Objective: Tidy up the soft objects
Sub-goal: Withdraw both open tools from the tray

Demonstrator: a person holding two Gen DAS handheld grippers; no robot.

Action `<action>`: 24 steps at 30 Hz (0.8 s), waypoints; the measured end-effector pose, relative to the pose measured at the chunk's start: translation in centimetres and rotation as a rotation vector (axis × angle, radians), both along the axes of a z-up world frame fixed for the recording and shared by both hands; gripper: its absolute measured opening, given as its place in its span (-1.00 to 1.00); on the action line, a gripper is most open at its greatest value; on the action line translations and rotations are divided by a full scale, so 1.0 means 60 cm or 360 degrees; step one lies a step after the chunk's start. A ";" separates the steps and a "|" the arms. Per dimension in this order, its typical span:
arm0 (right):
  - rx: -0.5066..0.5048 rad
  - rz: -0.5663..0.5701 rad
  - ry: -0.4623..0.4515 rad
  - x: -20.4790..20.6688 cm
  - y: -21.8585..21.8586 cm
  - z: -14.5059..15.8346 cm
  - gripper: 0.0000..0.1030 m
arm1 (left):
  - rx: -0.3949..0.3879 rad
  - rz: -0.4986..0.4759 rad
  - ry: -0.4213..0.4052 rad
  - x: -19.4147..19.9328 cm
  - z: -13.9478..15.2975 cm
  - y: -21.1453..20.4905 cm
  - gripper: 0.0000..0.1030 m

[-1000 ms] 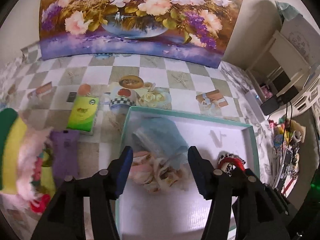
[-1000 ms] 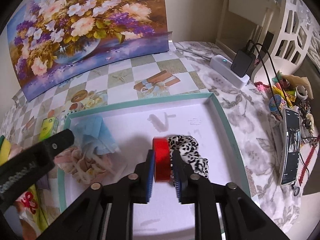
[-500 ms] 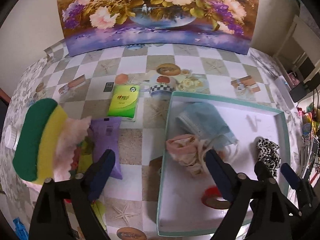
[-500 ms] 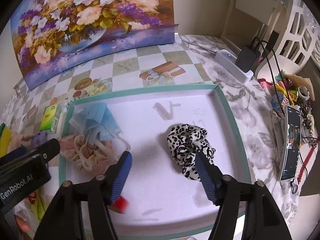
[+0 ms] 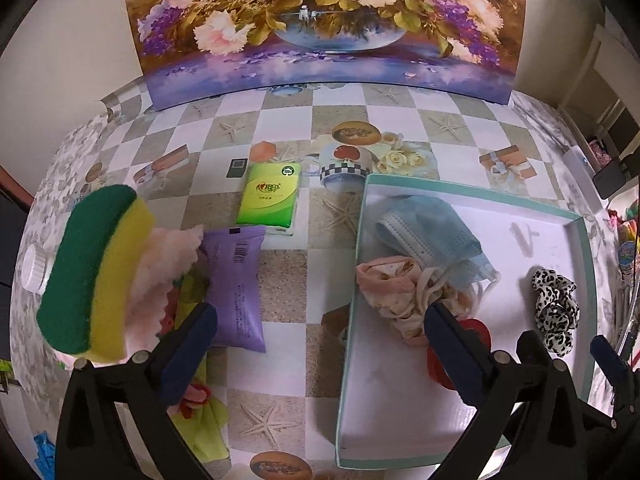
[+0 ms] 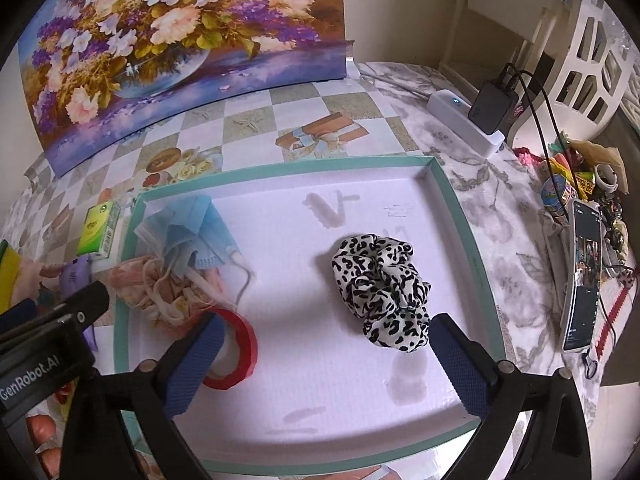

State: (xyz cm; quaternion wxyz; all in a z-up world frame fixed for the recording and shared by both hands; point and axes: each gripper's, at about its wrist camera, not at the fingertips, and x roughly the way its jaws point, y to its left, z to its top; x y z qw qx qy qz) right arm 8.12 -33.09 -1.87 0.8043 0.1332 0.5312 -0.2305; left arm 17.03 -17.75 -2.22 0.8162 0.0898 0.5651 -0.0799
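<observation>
between right fingers (image 6: 460, 364): bare tray floor (image 6: 320, 360), free
beside right fingers: leopard scrunchie (image 6: 380, 288) at one, red ring (image 6: 236, 348) at the other
between left fingers (image 5: 192, 340): bare counter (image 5: 280, 360), tray wall (image 5: 348, 320) crossing
left of left fingers: sponge pile (image 5: 92, 272)

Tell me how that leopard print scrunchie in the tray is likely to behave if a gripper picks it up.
The leopard print scrunchie is bunched, ruffled fabric, so it will probably squash between the pads and droop rather than hold shape. It looks light for its bulk, and the sheen suggests it could slip in a shallow pinch. Lying slumped on the tray, it seems unlikely to roll.
</observation>
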 end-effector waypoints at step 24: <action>0.0064 0.0102 -0.0151 -0.018 0.055 0.067 1.00 | -0.0147 -0.0068 -0.0236 -0.050 0.132 0.063 1.00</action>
